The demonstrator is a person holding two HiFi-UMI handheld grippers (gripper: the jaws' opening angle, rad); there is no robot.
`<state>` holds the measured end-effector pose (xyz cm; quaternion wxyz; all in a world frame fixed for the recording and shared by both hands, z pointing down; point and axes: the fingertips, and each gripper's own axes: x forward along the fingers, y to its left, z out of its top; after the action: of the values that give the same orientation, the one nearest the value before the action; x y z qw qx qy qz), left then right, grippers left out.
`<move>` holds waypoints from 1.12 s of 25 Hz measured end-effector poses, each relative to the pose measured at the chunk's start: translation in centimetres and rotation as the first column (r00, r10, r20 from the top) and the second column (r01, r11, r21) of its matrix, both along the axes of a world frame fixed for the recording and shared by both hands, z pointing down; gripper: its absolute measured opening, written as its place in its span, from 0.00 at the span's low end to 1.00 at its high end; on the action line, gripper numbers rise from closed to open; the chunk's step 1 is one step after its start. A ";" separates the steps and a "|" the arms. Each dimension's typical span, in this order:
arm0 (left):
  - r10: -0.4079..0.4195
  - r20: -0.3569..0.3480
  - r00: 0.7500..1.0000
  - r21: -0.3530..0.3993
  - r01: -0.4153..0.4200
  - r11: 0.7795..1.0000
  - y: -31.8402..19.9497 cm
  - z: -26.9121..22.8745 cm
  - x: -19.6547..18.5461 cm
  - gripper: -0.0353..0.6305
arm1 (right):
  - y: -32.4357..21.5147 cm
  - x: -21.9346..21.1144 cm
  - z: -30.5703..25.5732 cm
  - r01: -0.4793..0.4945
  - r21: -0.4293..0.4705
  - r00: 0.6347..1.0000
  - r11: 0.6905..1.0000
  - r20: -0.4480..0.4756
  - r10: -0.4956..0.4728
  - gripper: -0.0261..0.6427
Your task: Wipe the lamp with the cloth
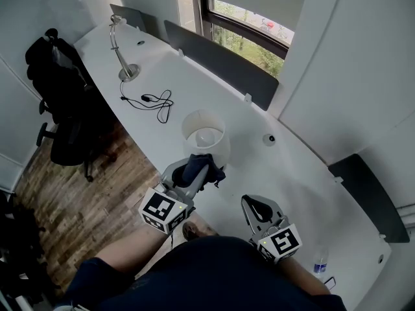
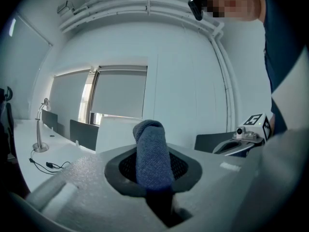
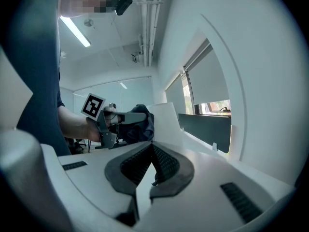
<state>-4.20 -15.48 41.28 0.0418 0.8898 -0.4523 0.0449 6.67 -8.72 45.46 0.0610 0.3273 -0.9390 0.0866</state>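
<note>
At the white desk [image 1: 194, 99], left gripper [image 1: 198, 168] pinches the cloth [image 2: 152, 151].

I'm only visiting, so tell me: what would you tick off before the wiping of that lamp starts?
1. Cloth gripped: ok. The left gripper is shut on it.
2. Cloth sticks out enough to wipe with: ok. A fold stands up past the gripper.
3. Lamp upright on the desk: ok.
4. Cloth touching the shade: cannot tell. It sits right at the shade's near side.
5. Right gripper out of the way: ok. It is shut, empty and apart from the lamp.
6. Cable away from the wiping area: ok. It lies well beyond the lamp.
</note>
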 end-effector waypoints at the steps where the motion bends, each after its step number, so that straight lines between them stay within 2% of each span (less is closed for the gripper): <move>1: -0.005 0.002 1.000 -0.012 0.005 1.000 0.0 0.6 -0.2 0.15 | 0.0 -0.1 0.0 -0.002 -0.008 1.000 1.000 0.002 0.002 0.05; 10: -0.013 0.050 0.999 -0.123 0.019 0.992 0.2 6.8 -2.0 0.15 | 0.0 -0.6 0.6 -0.003 -0.010 1.000 1.000 -0.026 0.002 0.05; 14: -0.012 0.082 0.997 -0.165 0.026 0.986 0.3 9.3 -2.6 0.15 | 0.1 -0.7 1.0 -0.006 -0.054 0.997 0.999 -0.075 0.001 0.05; 16: -0.012 0.089 0.996 -0.172 0.027 0.985 0.3 9.7 -3.0 0.15 | 0.0 -0.8 0.9 -0.007 -0.044 0.998 0.999 -0.062 0.005 0.05; 20: -0.021 0.074 0.997 -0.132 0.031 0.991 0.1 7.2 -3.9 0.15 | -0.2 -1.1 0.6 -0.020 -0.009 1.000 1.000 -0.010 0.020 0.05; 28: -0.017 0.019 1.000 0.037 0.016 0.999 -0.7 -2.1 -4.6 0.15 | -0.4 -1.8 -0.4 -0.021 0.018 1.000 1.000 -0.002 0.021 0.05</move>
<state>-8.80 -16.21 39.16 0.0214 0.8862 -0.4606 0.0447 4.85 -9.08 45.03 0.0585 0.3379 -0.9361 0.0785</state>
